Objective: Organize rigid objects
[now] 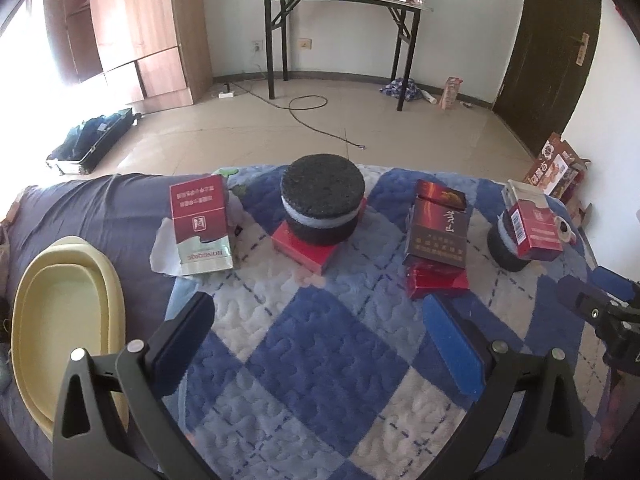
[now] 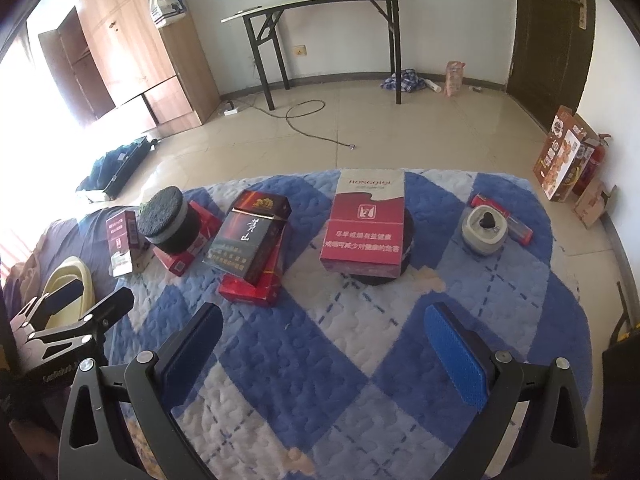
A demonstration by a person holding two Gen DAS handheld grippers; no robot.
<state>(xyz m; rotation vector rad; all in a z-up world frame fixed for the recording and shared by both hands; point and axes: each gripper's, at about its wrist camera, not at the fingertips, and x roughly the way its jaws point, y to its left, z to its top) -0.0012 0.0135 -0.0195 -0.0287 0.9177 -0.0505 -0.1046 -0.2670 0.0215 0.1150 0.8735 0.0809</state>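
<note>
A red-and-white pack marked "HONGQIQI" rests on a black puck on the checkered quilt; left tongs and right tongs both spread, empty.

Strong daylight floods in from the left, blowing out the wardrobe edge to white in both views and leaving glare on the tiled floor. The dark door stays underexposed. Fisheye bending curves the folding table, and black vignetting rings the corners. Focus is mildly soft throughout.
</note>
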